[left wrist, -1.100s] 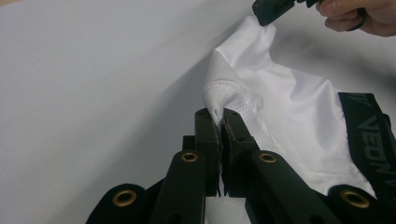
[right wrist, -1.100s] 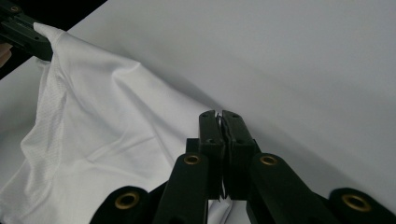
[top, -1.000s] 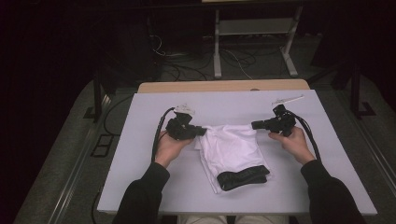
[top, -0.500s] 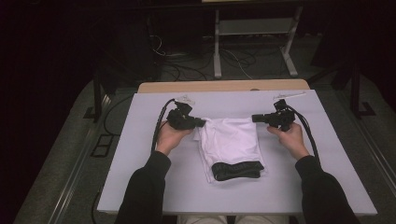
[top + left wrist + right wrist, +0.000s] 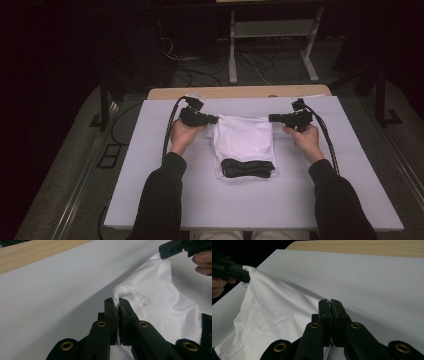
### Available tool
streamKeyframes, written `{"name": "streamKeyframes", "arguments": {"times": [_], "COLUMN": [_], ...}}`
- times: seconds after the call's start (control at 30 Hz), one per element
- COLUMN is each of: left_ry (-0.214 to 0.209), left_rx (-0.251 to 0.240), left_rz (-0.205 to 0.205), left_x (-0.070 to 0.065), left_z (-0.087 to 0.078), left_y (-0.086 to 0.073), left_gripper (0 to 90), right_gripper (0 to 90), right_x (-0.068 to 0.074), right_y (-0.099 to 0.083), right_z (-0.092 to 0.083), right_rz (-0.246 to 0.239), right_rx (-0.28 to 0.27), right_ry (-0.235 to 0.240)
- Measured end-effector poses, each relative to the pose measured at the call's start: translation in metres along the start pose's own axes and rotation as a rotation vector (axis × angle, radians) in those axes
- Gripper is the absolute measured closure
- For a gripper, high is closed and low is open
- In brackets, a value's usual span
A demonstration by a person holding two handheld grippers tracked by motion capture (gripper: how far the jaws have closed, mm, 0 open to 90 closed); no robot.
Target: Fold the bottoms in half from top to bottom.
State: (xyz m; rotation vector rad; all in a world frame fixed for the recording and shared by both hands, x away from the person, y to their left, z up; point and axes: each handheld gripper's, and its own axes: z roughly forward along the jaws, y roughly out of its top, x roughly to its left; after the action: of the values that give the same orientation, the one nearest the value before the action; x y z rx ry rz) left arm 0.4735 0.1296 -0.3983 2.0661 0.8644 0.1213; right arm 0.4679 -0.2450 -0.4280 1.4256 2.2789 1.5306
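A white garment (image 5: 243,142) with a black band (image 5: 247,168) at its near end hangs stretched between both grippers over the white table cover (image 5: 150,165). My left gripper (image 5: 216,119) is shut on the garment's far left corner; a stitched hem (image 5: 130,293) curls out of the closed jaws. My right gripper (image 5: 272,118) is shut on the far right corner, with white mesh cloth (image 5: 269,312) running away from its jaws. In the left gripper view the other gripper (image 5: 183,247) pinches the cloth at top right. In the right gripper view the other gripper (image 5: 229,270) holds it at top left.
A wooden table edge (image 5: 240,92) shows beyond the white cover. Behind the table stand a metal frame (image 5: 272,40) and loose cables (image 5: 200,70) on the dark floor. Each gripper's black cable (image 5: 170,130) trails back along the forearm.
Both hands have carried the garment away from the person, toward the table's far edge. The cloth is pulled flatter and straighter, and the black band has moved forward with it.
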Motion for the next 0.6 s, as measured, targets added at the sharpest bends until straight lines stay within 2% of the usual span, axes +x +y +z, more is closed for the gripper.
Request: {"name": "streamKeyframes", "arguments": {"times": [0.17,0.3,0.4,0.43,0.47,0.5,0.53,0.6], "left_ry": [0.005,0.018,0.000,-0.036,-0.078,-0.087,-0.075,-0.040], "left_rx": [-0.017,-0.005,-0.016,-0.018,-0.007,0.010,0.022,0.006], "left_rz": [-0.028,-0.026,-0.039,-0.054,-0.063,-0.071,-0.066,-0.061], "left_x": [0.009,0.012,0.013,0.014,0.014,0.014,0.012,0.009], "left_z": [0.004,0.006,0.008,0.009,0.010,0.012,0.012,0.011], "left_y": [0.002,0.004,0.003,0.002,0.000,-0.001,-0.002,-0.006], "left_gripper": [85.3,85.3,82.9,76.8,69.0,61.9,53.0,38.4], "right_gripper": [86.8,86.8,85.3,82.8,75.5,66.9,58.1,45.8], "right_x": [-0.002,-0.004,-0.008,-0.010,-0.011,-0.012,-0.012,-0.012], "right_y": [0.007,0.011,0.010,0.009,0.007,0.006,0.004,0.002], "right_z": [0.004,0.006,0.009,0.010,0.010,0.009,0.008,0.005], "right_rz": [-0.001,-0.006,0.015,0.033,0.038,0.034,0.029,0.017], "right_rx": [0.002,0.004,0.014,0.018,0.024,0.028,0.027,0.022], "right_ry": [-0.006,-0.007,0.006,0.023,0.047,0.050,0.054,0.079]}}
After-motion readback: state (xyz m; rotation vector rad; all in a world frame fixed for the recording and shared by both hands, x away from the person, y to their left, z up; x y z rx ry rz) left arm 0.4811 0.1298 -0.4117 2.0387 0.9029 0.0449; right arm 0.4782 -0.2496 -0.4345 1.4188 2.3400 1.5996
